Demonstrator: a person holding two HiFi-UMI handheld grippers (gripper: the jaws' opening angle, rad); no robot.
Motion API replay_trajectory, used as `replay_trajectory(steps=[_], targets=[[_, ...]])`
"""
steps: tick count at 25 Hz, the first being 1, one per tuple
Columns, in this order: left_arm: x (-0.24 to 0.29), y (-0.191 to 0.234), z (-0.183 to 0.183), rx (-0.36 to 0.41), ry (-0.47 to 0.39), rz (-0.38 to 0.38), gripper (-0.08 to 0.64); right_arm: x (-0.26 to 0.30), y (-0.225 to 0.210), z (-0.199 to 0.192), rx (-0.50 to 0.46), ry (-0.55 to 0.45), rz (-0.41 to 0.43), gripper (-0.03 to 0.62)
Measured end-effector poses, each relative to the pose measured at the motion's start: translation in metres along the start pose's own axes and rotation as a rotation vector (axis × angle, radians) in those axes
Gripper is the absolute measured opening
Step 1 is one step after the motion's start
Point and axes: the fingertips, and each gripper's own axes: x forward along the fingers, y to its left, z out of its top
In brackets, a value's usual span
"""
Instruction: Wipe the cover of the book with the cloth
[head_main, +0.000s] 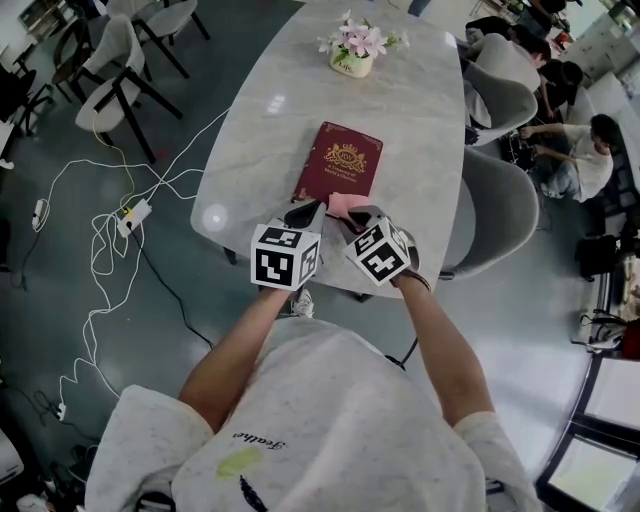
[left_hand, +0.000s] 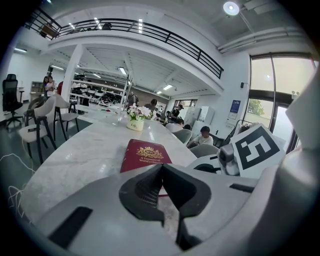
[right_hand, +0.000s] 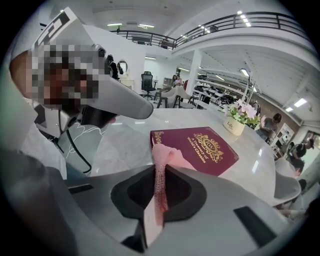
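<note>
While right gripper (right_hand: 160, 172) clamps cloth (right_hand: 163, 153) — left gripper (left_hand: 161, 169) closed — the book (head_main: 340, 160) seems partly hidden.

Book (head_main: 338, 162) on table (head_main: 255, 150), flowerpot (head_main: 352, 63) behind.

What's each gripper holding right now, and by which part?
Right gripper is shut on the pink cloth, pinched at a bunched edge; the rest sticks out past the jaws. Left gripper is shut, empty.

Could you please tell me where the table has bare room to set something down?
Bare white marble table left of the maroon gold-printed book, and between it and the white pot of pink flowers. Crowded at the near edge: left claw, right claw, pink cloth.
</note>
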Motion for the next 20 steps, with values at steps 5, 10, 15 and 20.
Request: replay_trajectory(steps=[5, 10, 15, 20], targets=[[0.005, 0.001, 0.002, -0.002, -0.002, -0.007, 0.008, -0.012, -0.002, 0.006, -0.015, 0.0, -0.001, 0.019], [0.012, 0.003, 0.005, -0.002, 0.002, -0.018, 0.008, -0.027, -0.016, 0.025, -0.03, -0.027, -0.029, 0.019], [0.021, 0.007, 0.012, 0.01, 0.001, -0.027, 0.008, -0.034, -0.036, 0.038, -0.043, -0.039, -0.046, 0.019], [0.029, 0.014, 0.019, 0.018, 0.0, -0.032, 0.008, -0.035, -0.057, 0.053, -0.052, -0.055, -0.075, 0.019]])
